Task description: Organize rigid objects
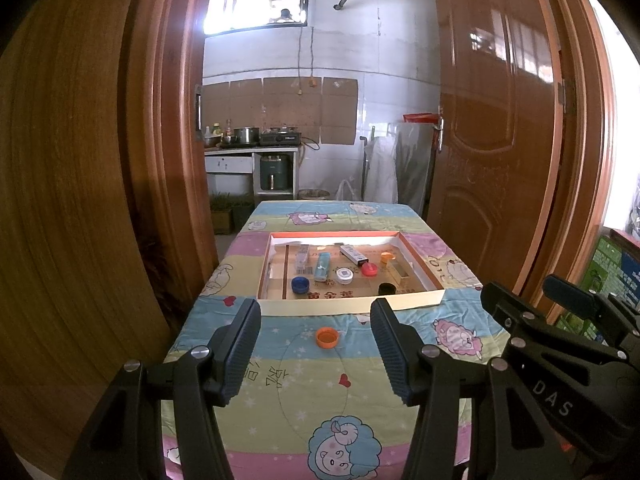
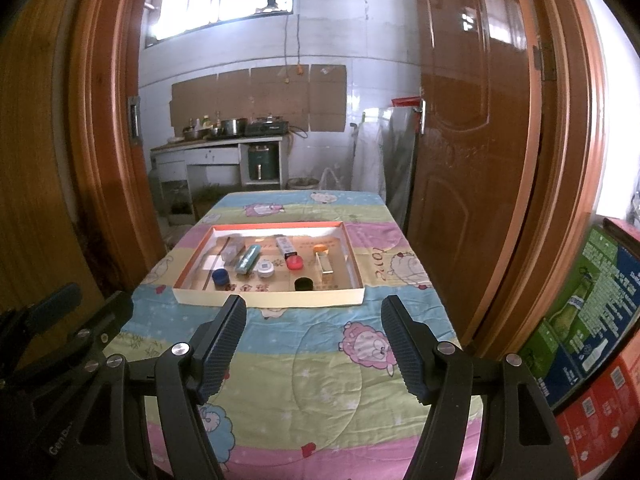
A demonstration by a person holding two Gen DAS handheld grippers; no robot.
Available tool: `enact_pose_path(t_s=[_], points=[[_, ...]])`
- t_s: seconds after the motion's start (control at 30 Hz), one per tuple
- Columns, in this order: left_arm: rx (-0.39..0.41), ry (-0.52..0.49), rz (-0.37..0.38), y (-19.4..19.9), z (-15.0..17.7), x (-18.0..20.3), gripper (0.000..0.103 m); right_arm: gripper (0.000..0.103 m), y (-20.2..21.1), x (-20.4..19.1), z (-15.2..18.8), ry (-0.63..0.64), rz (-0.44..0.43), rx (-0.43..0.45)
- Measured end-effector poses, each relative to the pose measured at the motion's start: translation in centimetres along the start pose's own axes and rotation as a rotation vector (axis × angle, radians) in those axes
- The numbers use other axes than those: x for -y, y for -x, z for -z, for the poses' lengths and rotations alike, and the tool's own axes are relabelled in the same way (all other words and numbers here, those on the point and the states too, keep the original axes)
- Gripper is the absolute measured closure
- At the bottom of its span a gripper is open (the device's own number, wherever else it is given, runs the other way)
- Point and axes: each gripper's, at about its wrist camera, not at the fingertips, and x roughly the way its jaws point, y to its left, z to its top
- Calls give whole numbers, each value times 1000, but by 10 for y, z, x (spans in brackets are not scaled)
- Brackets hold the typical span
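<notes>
An orange bottle cap (image 1: 327, 337) lies on the cartoon tablecloth in front of a shallow cardboard tray (image 1: 348, 305). The tray holds several small items: a blue cap (image 1: 299, 284), a red cap (image 1: 369, 269), a black cap (image 1: 387, 289), a white round piece (image 1: 344, 275) and a blue lighter (image 1: 322, 266). My left gripper (image 1: 316, 312) is open and empty, its fingers either side of the orange cap, above and short of it. My right gripper (image 2: 314, 312) is open and empty, in front of the tray (image 2: 272, 298). The orange cap is hidden in the right wrist view.
The table (image 2: 332, 360) stands in a doorway with wooden door panels (image 1: 492, 120) at both sides. Printed cartons (image 2: 592, 320) are stacked at the right. A kitchen counter with pots (image 1: 248, 140) is far behind. The right gripper's body (image 1: 560, 340) shows at right of the left view.
</notes>
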Motion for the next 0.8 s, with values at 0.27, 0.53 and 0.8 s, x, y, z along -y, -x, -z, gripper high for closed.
enact_pose_path(t_s=[0.27, 0.53, 0.8], points=[[1, 0, -1, 0, 0, 0, 46, 31, -1, -2, 1, -2, -3, -3], [2, 2, -3, 1, 1, 0, 46, 31, -1, -2, 2, 1, -4, -2], [0, 4, -5, 1, 2, 0, 46, 31, 0, -4, 2, 6, -5, -3]])
